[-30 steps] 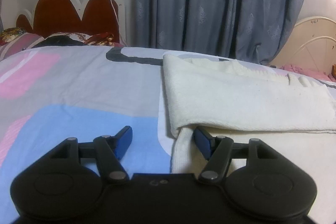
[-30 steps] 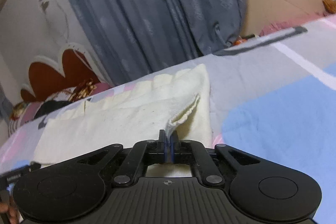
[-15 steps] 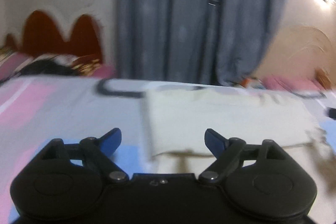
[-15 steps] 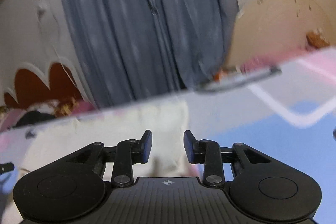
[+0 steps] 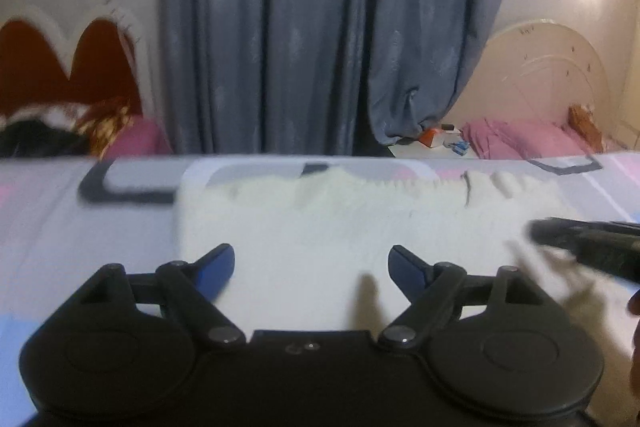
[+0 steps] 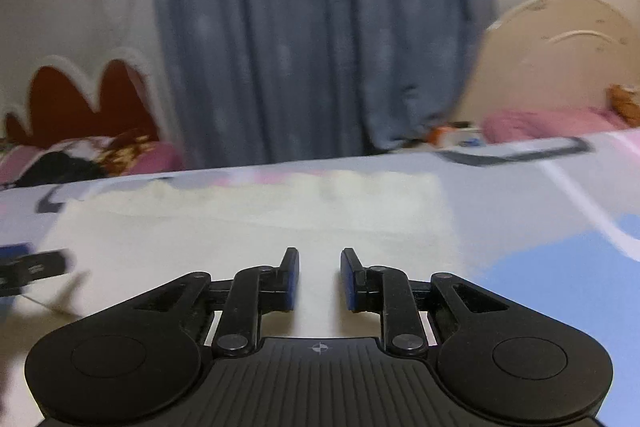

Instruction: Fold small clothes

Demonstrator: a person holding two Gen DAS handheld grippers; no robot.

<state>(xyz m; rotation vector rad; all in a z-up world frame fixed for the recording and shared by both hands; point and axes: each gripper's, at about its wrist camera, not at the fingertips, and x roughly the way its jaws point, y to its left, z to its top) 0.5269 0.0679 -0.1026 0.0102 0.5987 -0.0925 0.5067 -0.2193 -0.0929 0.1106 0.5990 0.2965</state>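
Bed with a pastel patterned sheet (image 5: 60, 227), pink, blue and grey blocks, fills the lower half of both views. Blue-grey pleated curtain (image 5: 280, 47) hangs behind it, centre.

Cream knitted garment (image 5: 340, 227), the task piece, lies folded flat on the sheet, a wide rectangle with a ragged far edge. From the right wrist view it (image 6: 248, 227) spans left to centre, its right edge ending short of the blue patch.

Left gripper (image 5: 311, 259), black with blue pads: fingers wide apart, hovering above the garment's near left part, nothing between them.

Right gripper (image 6: 319, 267): fingers a narrow gap apart and closing, nothing between them, garment beneath. It also shows blurred at the right edge of the left wrist view (image 5: 584, 239).

Red scalloped headboard (image 6: 88, 99) far left; cream arched headboard (image 6: 560, 59) far right.
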